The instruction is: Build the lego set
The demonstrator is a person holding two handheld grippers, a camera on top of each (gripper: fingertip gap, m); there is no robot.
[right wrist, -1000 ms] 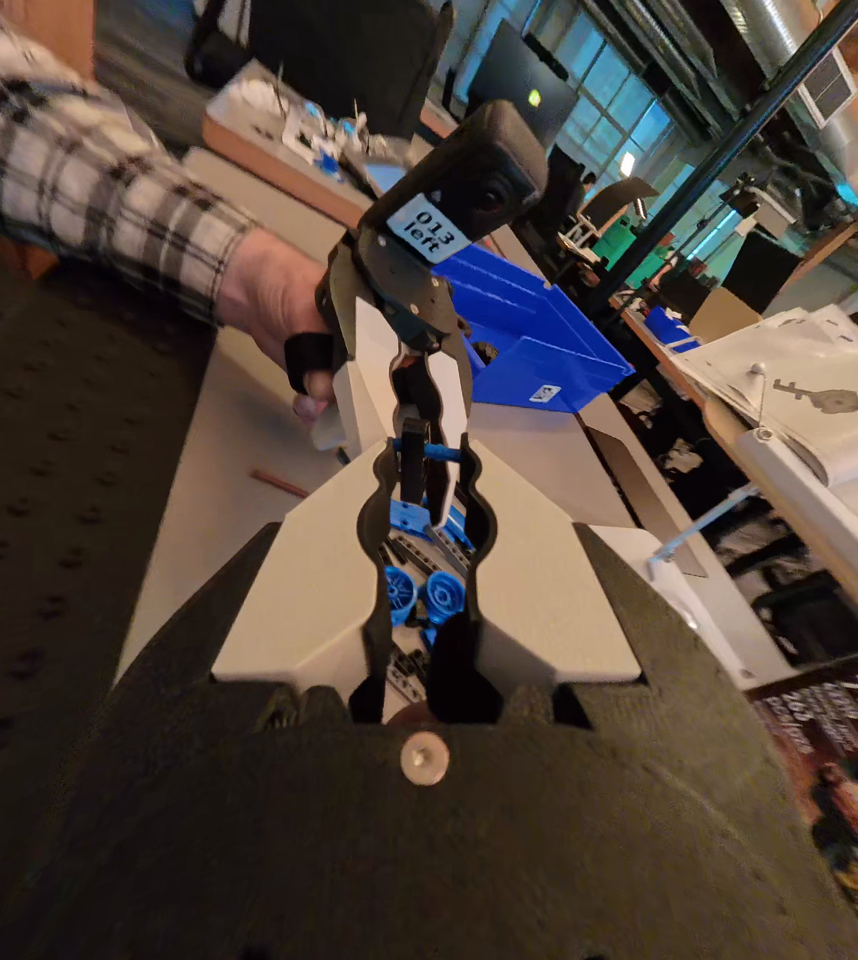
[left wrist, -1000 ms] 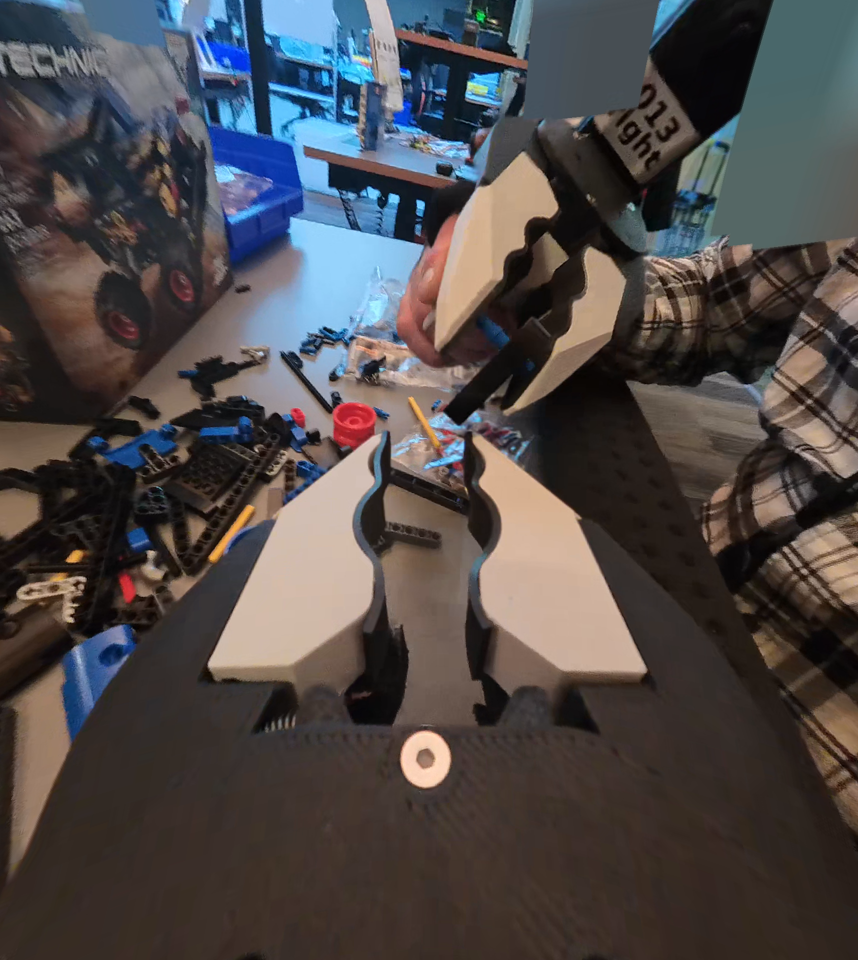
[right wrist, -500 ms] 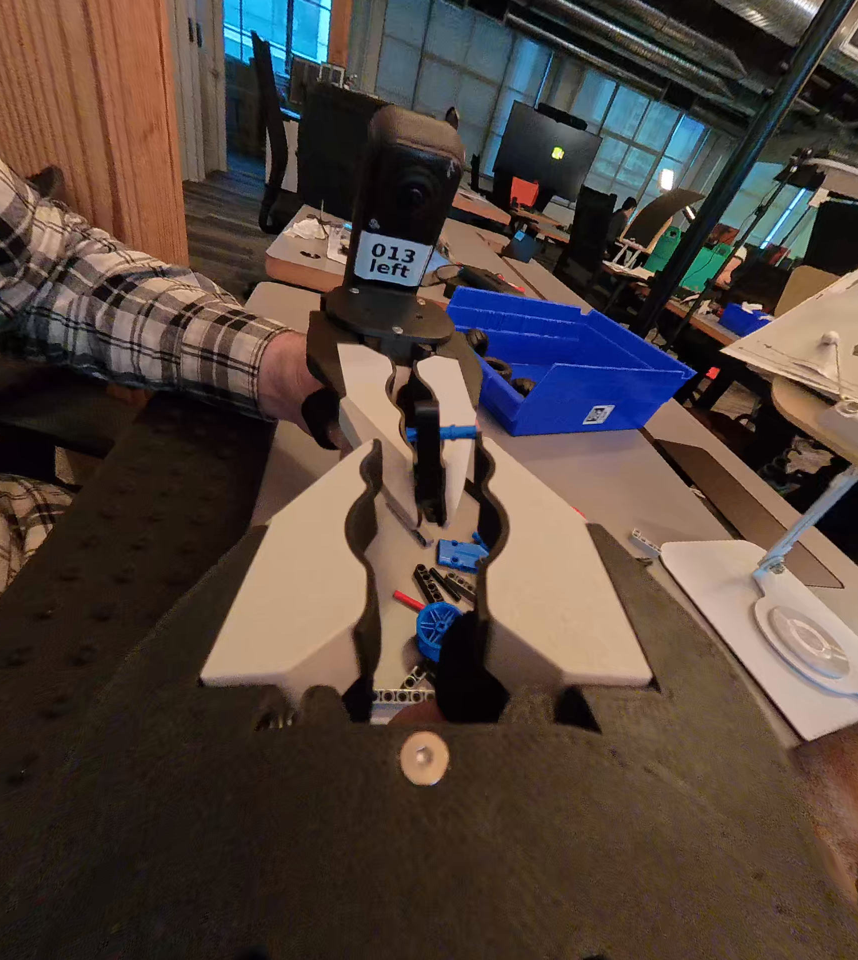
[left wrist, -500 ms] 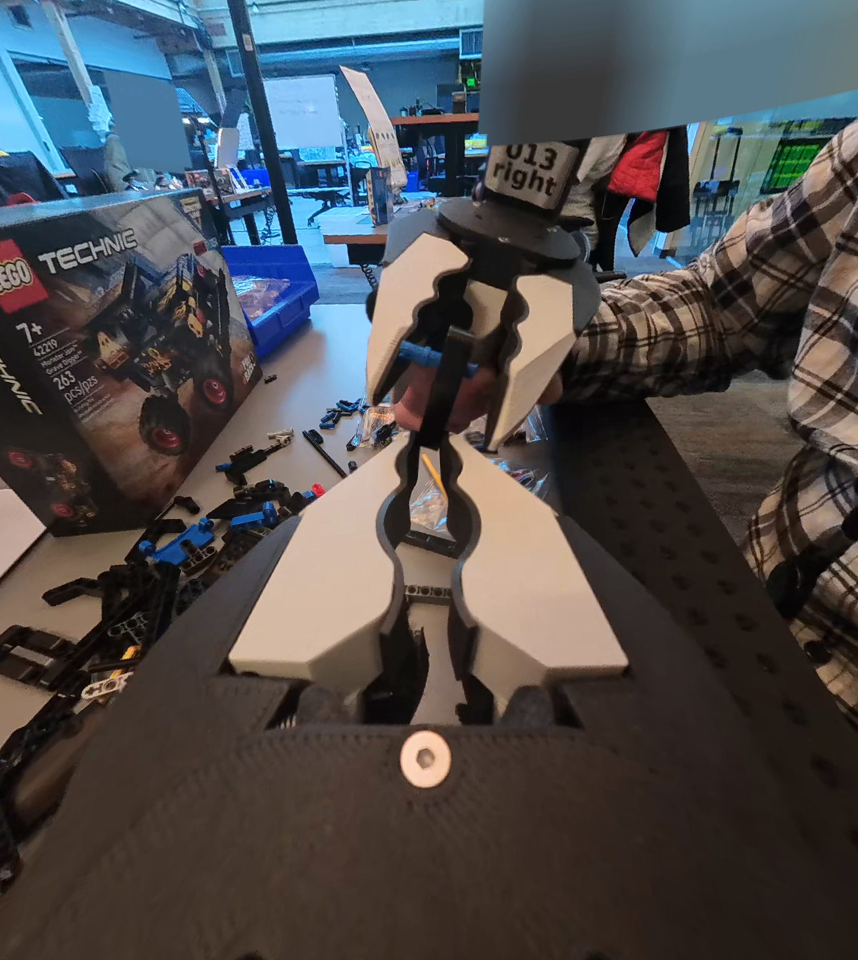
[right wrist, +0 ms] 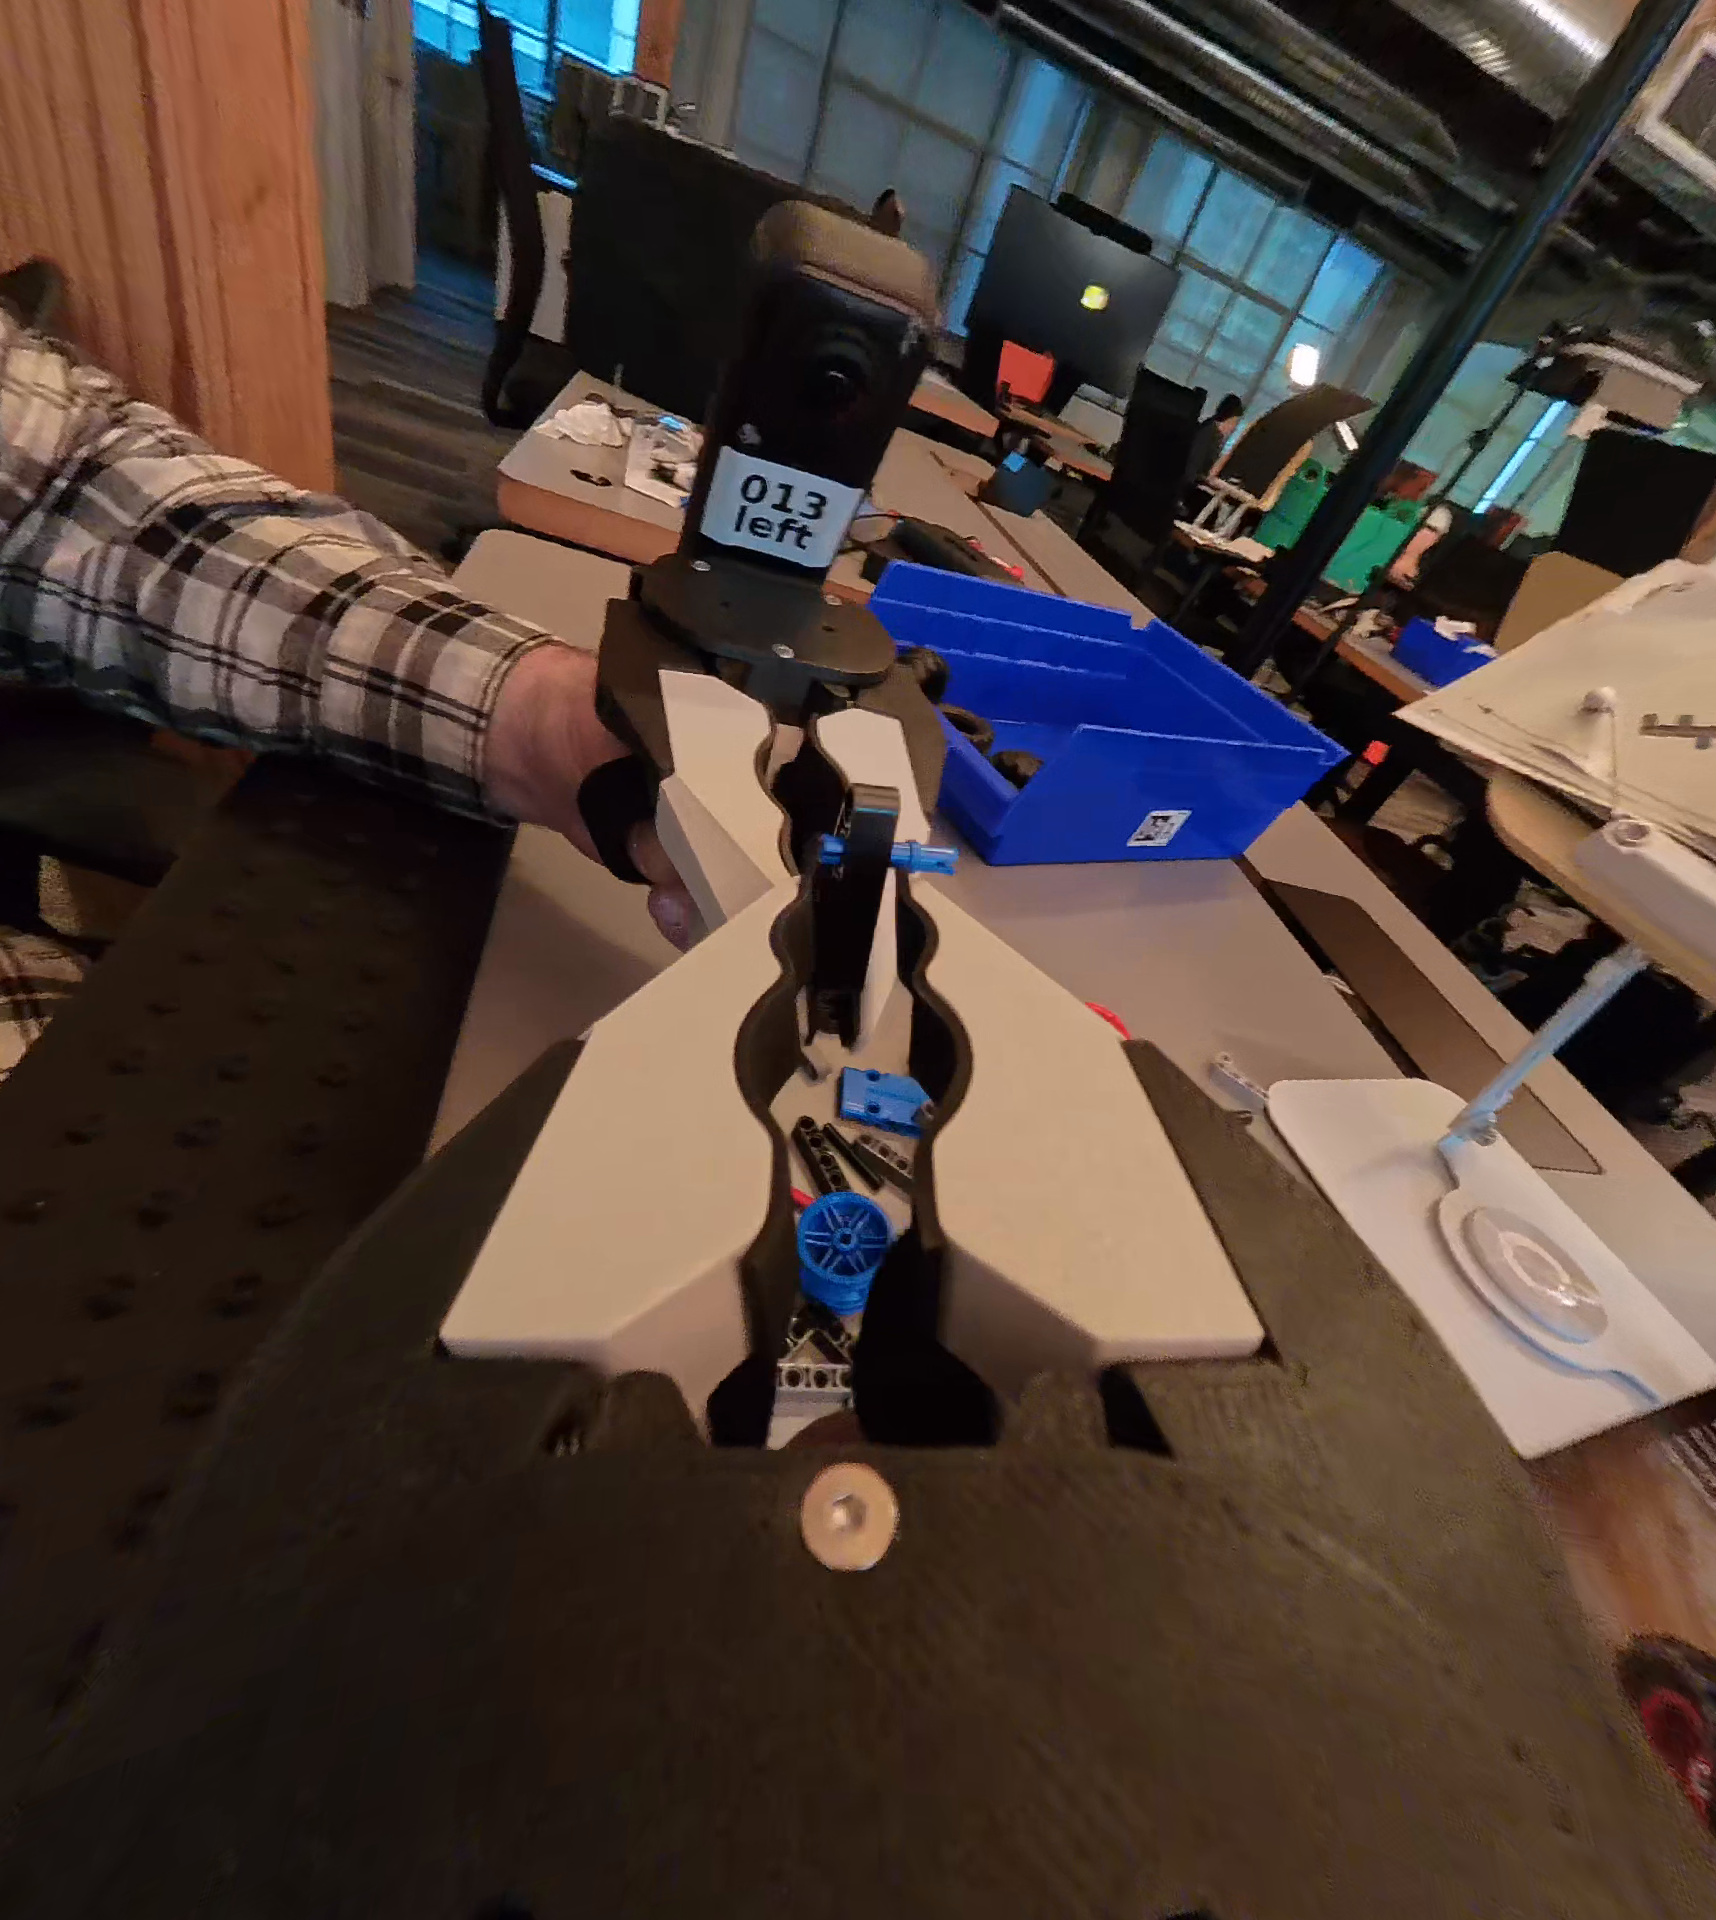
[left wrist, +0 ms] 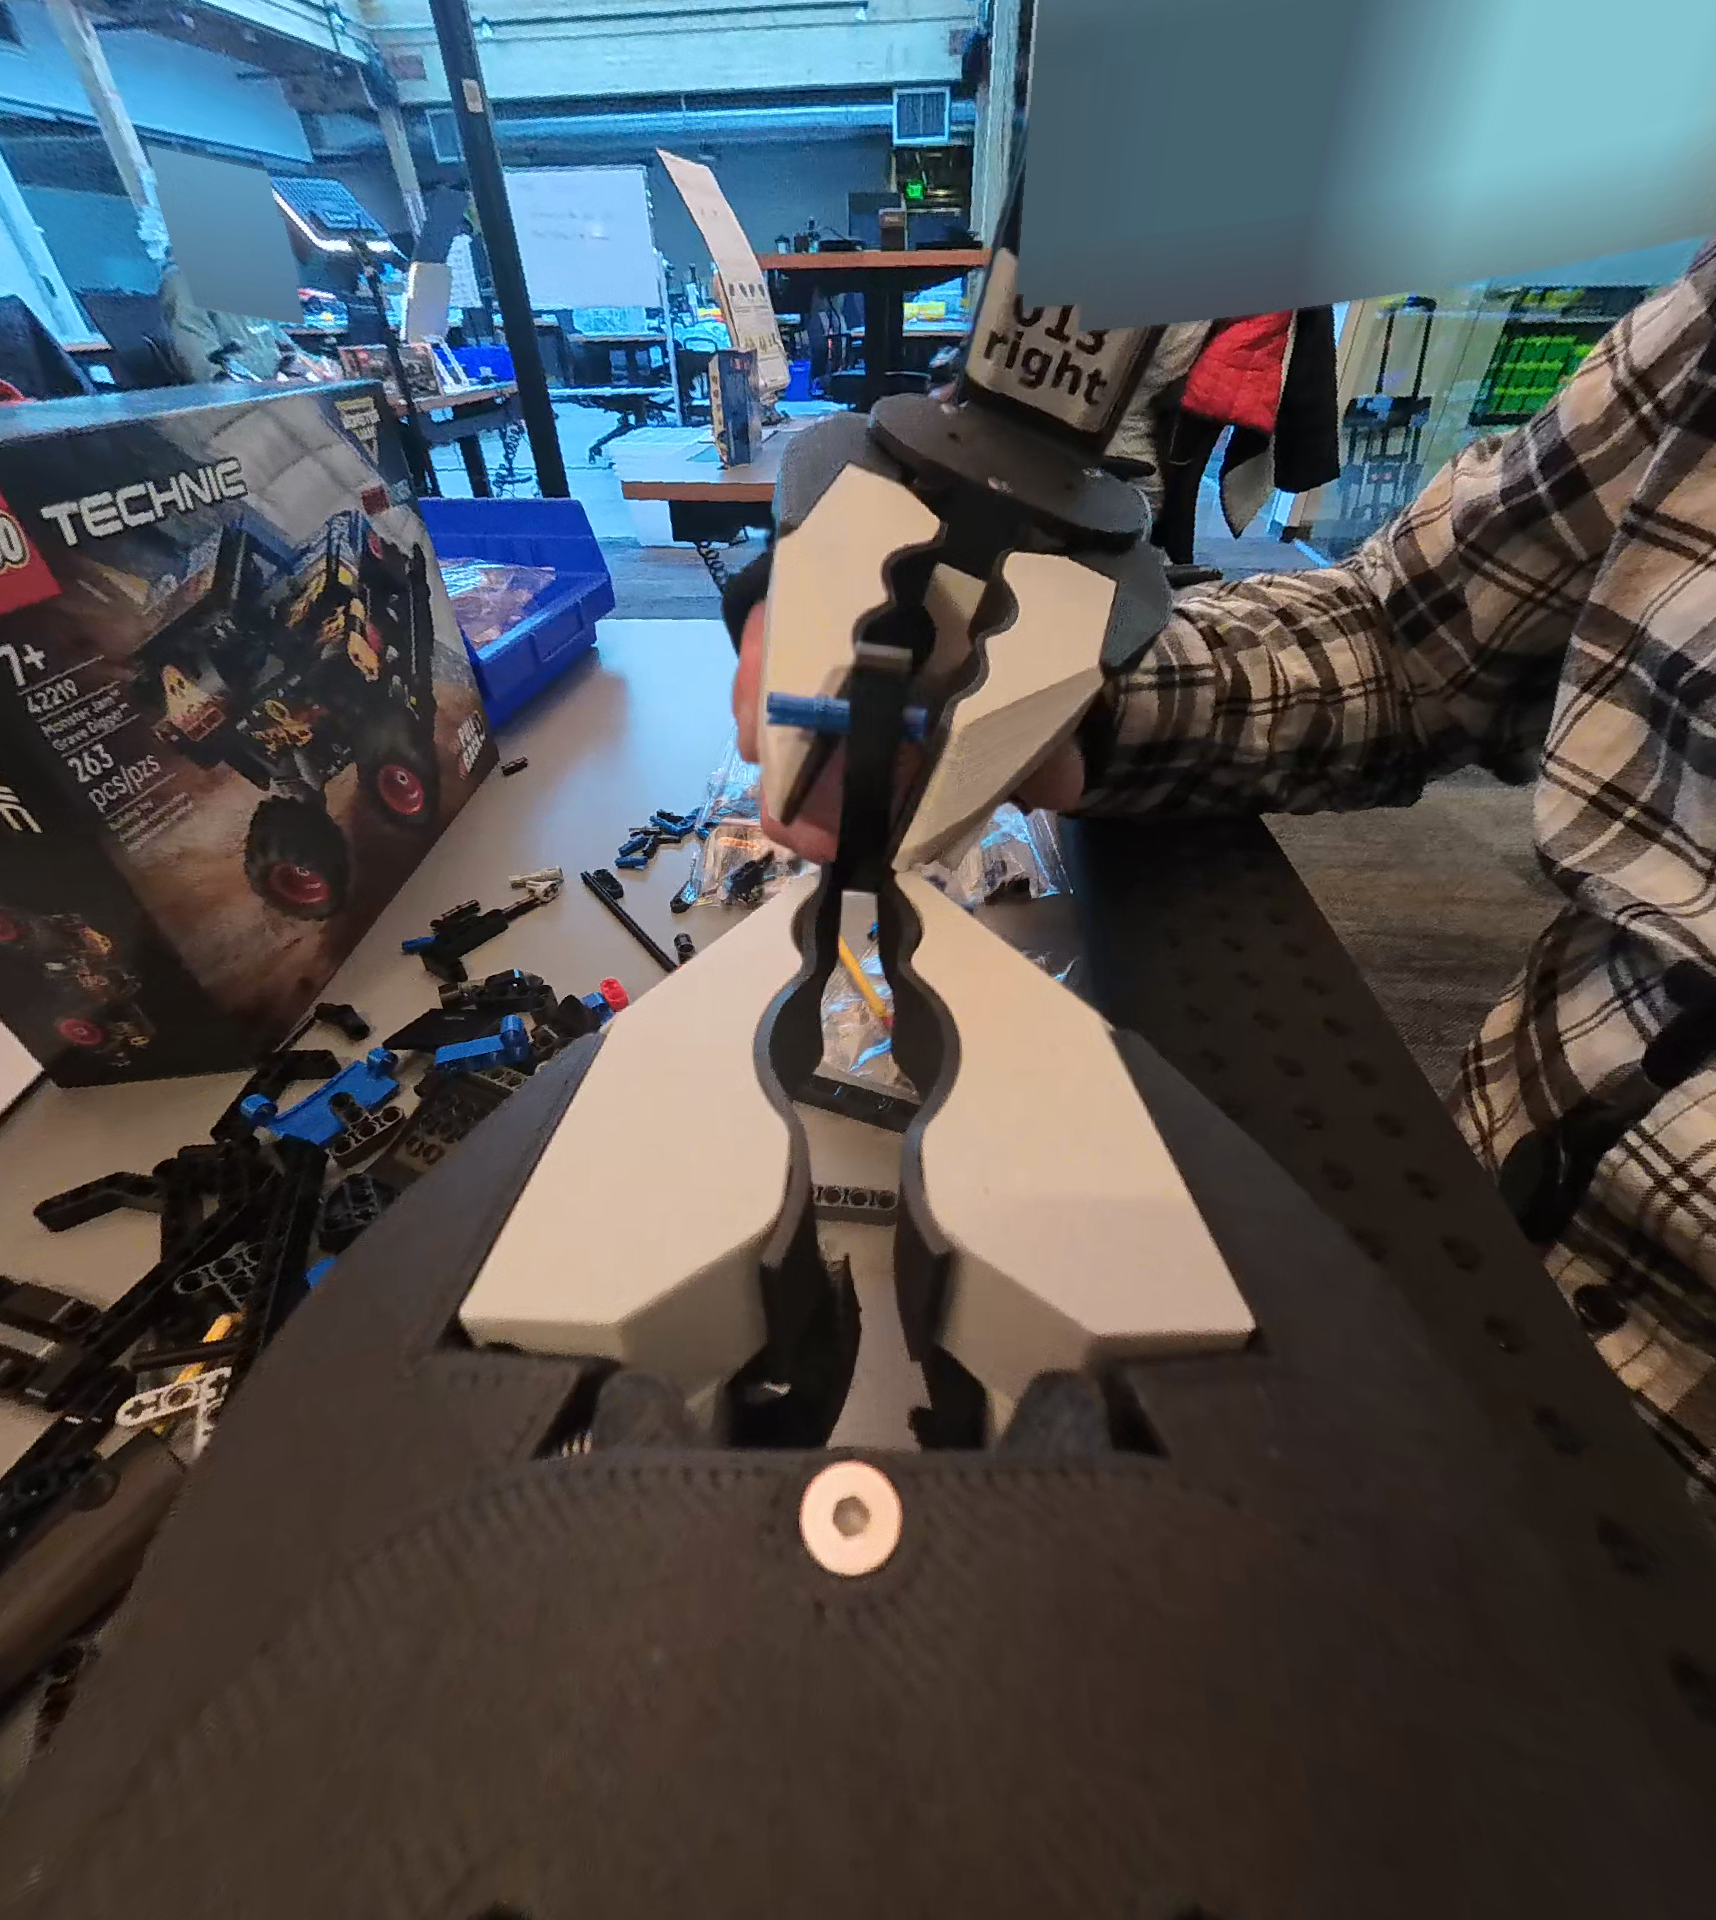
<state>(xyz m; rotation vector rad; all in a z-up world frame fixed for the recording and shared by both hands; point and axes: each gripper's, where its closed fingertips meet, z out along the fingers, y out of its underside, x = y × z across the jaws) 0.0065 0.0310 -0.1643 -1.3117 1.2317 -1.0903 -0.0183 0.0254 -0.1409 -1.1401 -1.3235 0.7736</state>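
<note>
Your blue bin [right wrist: 1093,727] holds dark wheels; loose pieces [left wrist: 241,1195] litter the desk [left wrist: 563,790]. Both grippers' fingers pinch one black beam [right wrist: 849,914], its blue pin [right wrist: 921,856] protruding.

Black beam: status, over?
Both shut on black beam: left gripper, right gripper. Blue pin through it. Held above loose parts, nothing blocking.

The lego set box [left wrist: 179,717] is cut off by the left edge of the left wrist view. The black beam [left wrist: 859,790] is partly hidden between the fingers, so its grip cannot be judged there. Loose black pieces [left wrist: 54,1382] at lower left are blurred and partly covered by the gripper body.
</note>
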